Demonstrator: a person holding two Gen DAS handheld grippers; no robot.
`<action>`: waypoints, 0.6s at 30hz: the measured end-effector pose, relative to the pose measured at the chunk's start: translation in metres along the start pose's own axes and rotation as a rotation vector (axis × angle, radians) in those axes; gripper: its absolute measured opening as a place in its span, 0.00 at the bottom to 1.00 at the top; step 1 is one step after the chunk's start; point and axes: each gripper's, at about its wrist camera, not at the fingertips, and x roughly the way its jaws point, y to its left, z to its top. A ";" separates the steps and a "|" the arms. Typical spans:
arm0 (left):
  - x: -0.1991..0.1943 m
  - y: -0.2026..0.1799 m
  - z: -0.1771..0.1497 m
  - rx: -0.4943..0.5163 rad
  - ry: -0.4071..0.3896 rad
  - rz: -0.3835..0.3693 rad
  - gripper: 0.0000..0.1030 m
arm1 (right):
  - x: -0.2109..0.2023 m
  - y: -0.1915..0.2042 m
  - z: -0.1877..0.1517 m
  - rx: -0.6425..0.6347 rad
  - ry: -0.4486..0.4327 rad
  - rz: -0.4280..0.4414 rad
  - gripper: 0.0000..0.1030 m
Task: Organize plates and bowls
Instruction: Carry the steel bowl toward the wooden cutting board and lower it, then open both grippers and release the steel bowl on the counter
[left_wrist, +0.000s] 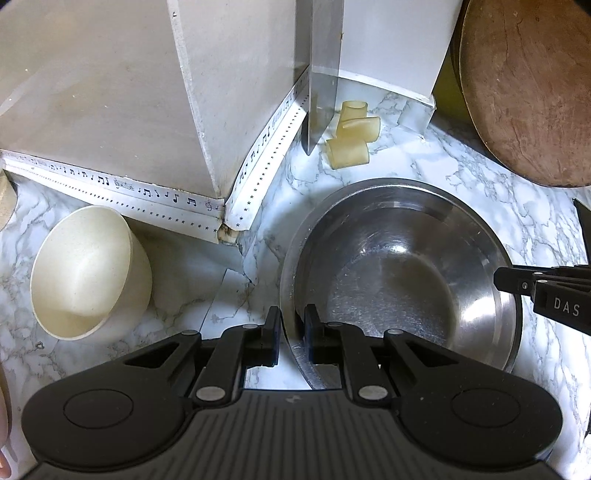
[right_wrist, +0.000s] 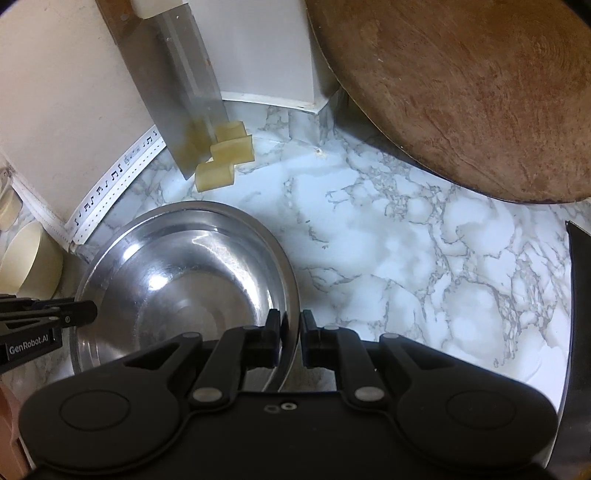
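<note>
gripping steel bowl (left_wrist: 399, 280) rim, both jaws angled down

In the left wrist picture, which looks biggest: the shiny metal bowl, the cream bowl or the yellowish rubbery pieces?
1. Shiny metal bowl, held at its rim by both grippers.
2. Cream bowl.
3. Yellowish rubbery pieces, smallest, though they lie farther from the camera.

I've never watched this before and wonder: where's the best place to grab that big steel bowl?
By its thin rim, from above, at two opposite sides. The steel bowl is wide, smooth and rounded, so only the rim fits between fingers. That is the hold here: the left gripper and right gripper each pinch the rim, one finger inside, one outside.
</note>
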 end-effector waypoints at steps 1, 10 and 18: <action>0.000 0.000 0.000 0.000 0.000 -0.001 0.11 | 0.000 0.000 0.000 0.002 0.001 0.001 0.12; -0.002 0.001 -0.001 0.008 -0.005 -0.011 0.11 | -0.006 -0.002 -0.001 0.005 -0.011 -0.007 0.18; -0.011 0.009 -0.010 -0.007 -0.005 -0.037 0.13 | -0.031 0.001 -0.009 -0.005 -0.046 0.011 0.30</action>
